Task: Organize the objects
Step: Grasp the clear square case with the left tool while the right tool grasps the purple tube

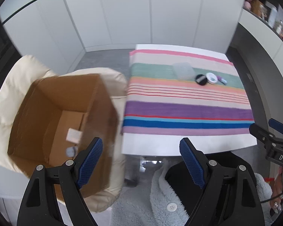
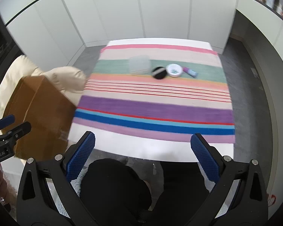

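Blurring softens both views. Left gripper [image 1: 141,160] and right gripper [image 2: 142,151] both stand wide apart, holding nothing. On the striped cloth [image 2: 154,105], far side, sit a clear box [image 2: 139,64], black disc [image 2: 159,72], white jar [image 2: 174,70] and an unreadable small tube [image 2: 190,72]. Left, the carton [image 1: 64,120] holds small, indistinct bits.

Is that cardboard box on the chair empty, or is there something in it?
Not empty. The left wrist view looks into the open box: a small white packet and a small round grey thing lie on its bottom.
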`<state>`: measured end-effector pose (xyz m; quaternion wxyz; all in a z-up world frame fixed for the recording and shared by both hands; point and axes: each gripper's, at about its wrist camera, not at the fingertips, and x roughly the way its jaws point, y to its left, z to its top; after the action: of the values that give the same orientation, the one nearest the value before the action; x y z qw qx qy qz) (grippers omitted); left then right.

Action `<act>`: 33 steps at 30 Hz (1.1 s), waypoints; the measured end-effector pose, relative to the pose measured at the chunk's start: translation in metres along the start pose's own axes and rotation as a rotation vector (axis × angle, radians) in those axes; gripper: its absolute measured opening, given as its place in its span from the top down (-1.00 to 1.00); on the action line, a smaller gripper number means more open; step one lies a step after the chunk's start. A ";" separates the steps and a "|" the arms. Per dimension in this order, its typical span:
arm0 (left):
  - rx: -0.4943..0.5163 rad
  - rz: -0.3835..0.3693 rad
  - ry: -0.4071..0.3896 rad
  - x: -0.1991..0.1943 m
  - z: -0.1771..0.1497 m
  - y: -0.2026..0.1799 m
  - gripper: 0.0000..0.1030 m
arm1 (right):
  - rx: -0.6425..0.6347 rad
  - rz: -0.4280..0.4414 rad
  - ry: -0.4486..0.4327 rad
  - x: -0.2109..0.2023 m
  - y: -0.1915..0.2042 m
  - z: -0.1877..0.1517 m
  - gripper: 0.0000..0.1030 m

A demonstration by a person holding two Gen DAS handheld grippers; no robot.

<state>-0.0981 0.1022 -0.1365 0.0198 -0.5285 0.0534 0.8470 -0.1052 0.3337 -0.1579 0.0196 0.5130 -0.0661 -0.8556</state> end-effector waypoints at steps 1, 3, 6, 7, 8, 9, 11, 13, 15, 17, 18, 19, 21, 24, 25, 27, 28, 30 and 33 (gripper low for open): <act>0.014 -0.002 0.002 0.003 0.004 -0.007 -0.65 | 0.015 -0.004 0.002 0.001 -0.009 0.000 -0.99; 0.031 -0.006 0.013 0.008 0.010 -0.017 -0.67 | 0.039 -0.015 0.011 0.005 -0.023 0.001 -0.99; 0.027 -0.022 0.037 0.020 0.023 -0.027 -0.70 | 0.064 -0.039 0.016 0.009 -0.043 0.005 -0.99; 0.027 -0.020 0.042 0.025 0.028 -0.031 -0.70 | 0.070 -0.045 0.016 0.011 -0.049 0.007 -0.99; 0.028 -0.017 0.048 0.030 0.034 -0.034 -0.70 | 0.074 -0.049 0.016 0.013 -0.053 0.009 -0.99; 0.030 -0.012 0.050 0.034 0.039 -0.036 -0.70 | 0.078 -0.054 0.015 0.015 -0.058 0.012 -0.99; 0.033 0.002 0.051 0.045 0.052 -0.041 -0.75 | 0.087 -0.063 0.010 0.022 -0.068 0.019 -0.99; 0.033 0.019 0.058 0.060 0.066 -0.046 -0.79 | 0.099 -0.072 0.006 0.031 -0.079 0.027 -0.99; 0.034 0.023 0.073 0.075 0.077 -0.050 -0.79 | 0.111 -0.072 0.005 0.042 -0.088 0.036 -0.99; 0.042 0.027 0.094 0.096 0.089 -0.056 -0.79 | 0.123 -0.063 0.003 0.056 -0.097 0.046 -0.99; 0.046 0.030 0.100 0.104 0.093 -0.059 -0.79 | 0.126 -0.062 0.001 0.063 -0.101 0.050 -0.99; 0.052 0.033 0.103 0.115 0.099 -0.063 -0.79 | 0.131 -0.064 0.002 0.073 -0.106 0.056 -0.99; 0.054 0.041 0.101 0.133 0.109 -0.069 -0.79 | 0.149 -0.063 0.007 0.090 -0.113 0.065 -0.99; 0.040 0.043 0.091 0.164 0.125 -0.081 -0.79 | 0.212 -0.046 0.008 0.117 -0.126 0.077 -0.99; 0.031 0.043 0.091 0.177 0.131 -0.086 -0.79 | 0.248 -0.046 0.005 0.128 -0.131 0.081 -0.99; 0.012 0.044 0.093 0.197 0.141 -0.095 -0.79 | 0.328 -0.048 0.000 0.150 -0.141 0.090 -0.99; 0.002 0.041 0.096 0.210 0.146 -0.100 -0.79 | 0.361 -0.048 -0.003 0.159 -0.145 0.093 -0.99; -0.013 0.040 0.104 0.232 0.155 -0.109 -0.79 | 0.431 -0.048 -0.011 0.179 -0.152 0.100 -0.99; -0.038 0.041 0.115 0.260 0.166 -0.122 -0.79 | 0.492 -0.085 -0.024 0.210 -0.158 0.114 -0.99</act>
<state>-0.3504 0.2355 -0.3060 -0.0106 -0.5753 0.0493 0.8164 -0.2989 0.4800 -0.3099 -0.1427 0.4946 -0.2510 -0.8197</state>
